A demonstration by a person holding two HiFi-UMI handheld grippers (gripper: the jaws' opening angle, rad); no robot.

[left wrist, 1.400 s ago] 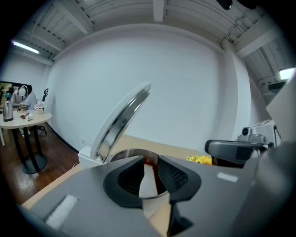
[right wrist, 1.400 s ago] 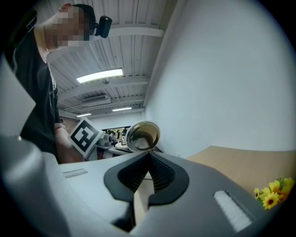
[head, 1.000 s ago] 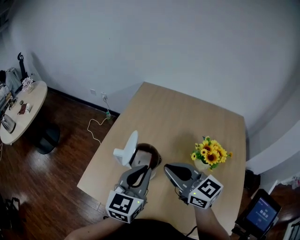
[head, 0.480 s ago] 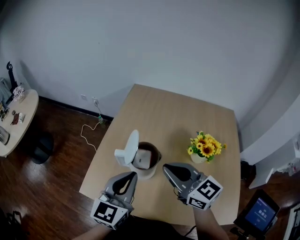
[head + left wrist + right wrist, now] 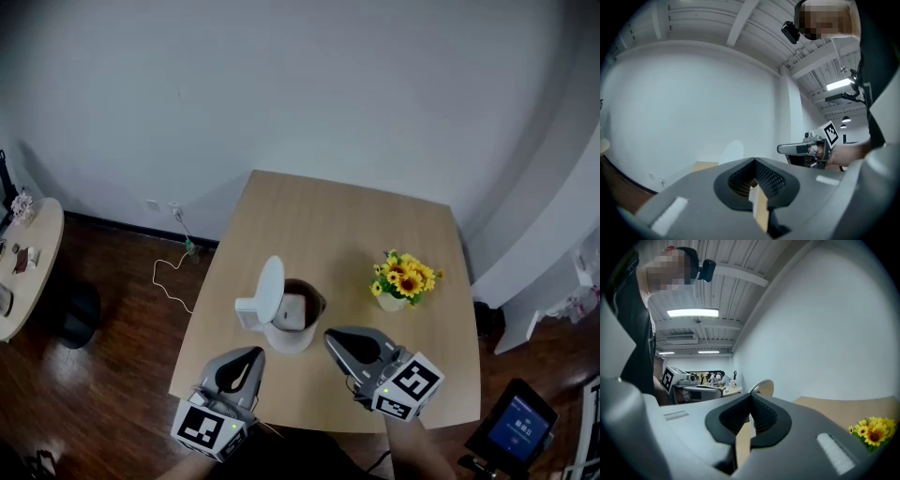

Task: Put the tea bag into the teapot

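Teapot (image 5: 285, 338), lid (image 5: 270, 290) up, tea bag (image 5: 292, 313) inside

We see a white teapot (image 5: 284, 337) standing upright on the wooden table (image 5: 337, 225), toward the table's front left. Its round lid (image 5: 270, 289) is flipped open and stands on edge at the pot's left side. In the dark hollow inside lies a pale, square tea bag (image 5: 292, 312).
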